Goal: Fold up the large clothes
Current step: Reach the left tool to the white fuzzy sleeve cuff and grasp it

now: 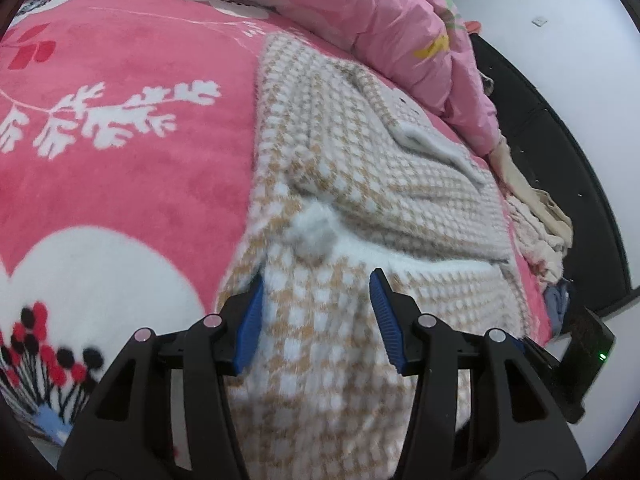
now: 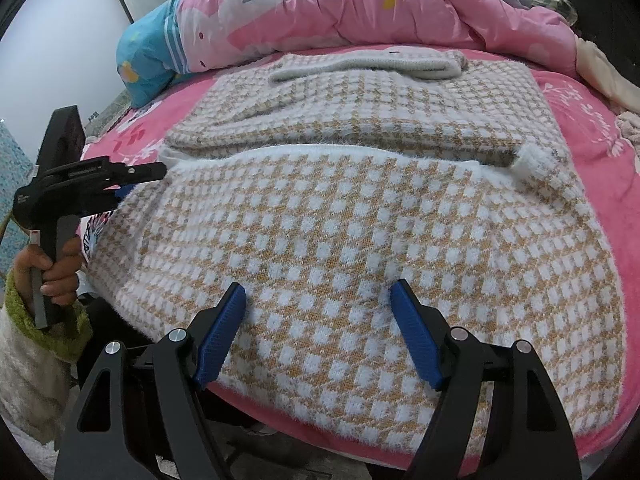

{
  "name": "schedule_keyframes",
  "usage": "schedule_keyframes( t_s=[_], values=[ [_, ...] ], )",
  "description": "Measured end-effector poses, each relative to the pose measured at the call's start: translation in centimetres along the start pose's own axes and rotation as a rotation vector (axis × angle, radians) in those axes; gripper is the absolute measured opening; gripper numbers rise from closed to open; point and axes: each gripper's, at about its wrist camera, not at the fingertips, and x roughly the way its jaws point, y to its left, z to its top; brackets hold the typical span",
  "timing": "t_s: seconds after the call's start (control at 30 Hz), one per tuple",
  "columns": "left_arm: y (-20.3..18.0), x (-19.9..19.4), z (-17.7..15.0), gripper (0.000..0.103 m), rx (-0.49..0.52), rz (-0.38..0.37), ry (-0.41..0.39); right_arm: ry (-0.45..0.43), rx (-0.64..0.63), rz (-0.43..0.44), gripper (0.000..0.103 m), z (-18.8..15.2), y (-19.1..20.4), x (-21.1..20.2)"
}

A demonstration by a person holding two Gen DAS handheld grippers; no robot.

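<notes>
A large tan-and-white checked fuzzy sweater (image 2: 344, 216) lies flat on a pink bed blanket (image 2: 592, 132), sleeves folded across its body, with a white cuff (image 2: 528, 162) at right. In the left wrist view the sweater (image 1: 352, 168) runs from the near edge toward the quilt. My left gripper (image 1: 316, 280) is open, its blue pads on either side of the sweater's near corner. It also shows in the right wrist view (image 2: 132, 184) at the sweater's left edge. My right gripper (image 2: 318, 292) is open over the sweater's lower hem, holding nothing.
A bunched pink quilt (image 2: 360, 4) lies along the far side of the bed. Loose pale clothes (image 1: 536, 220) sit by the black bed frame (image 1: 560, 152). The blanket (image 1: 120, 152) with white leaf print spreads left of the sweater.
</notes>
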Motion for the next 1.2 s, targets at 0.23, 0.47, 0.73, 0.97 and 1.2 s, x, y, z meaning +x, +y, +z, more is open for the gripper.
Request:
schedule_keyframes(
  t_s=[0.23,0.47,0.73,0.97,1.2],
  values=[
    [0.4,-1.9,-2.4,0.048,0.019,-0.058,0.074,-0.001,-0.002,-0.003,0.073,0.0,0.0,0.1],
    [0.8,-0.5,-1.2,0.048,-0.001,-0.105,0.045,-0.004,0.0,-0.004,0.073,0.0,0.1,0.1],
    [0.0,-0.8,-0.9,0.041,0.024,-0.232,0.007,-0.005,0.0,-0.003,0.074,-0.1,0.1,0.1],
    [-1.7,-1.4,-2.7,0.034,0.158,-0.042,0.042,-0.008,-0.004,-0.001,0.074,-0.2,0.0,0.1],
    [-4.4,0.1,-3.5,0.025,0.227,0.213,0.045,-0.008,-0.002,-0.001,0.074,-0.2,-0.1,0.0]
  ],
)
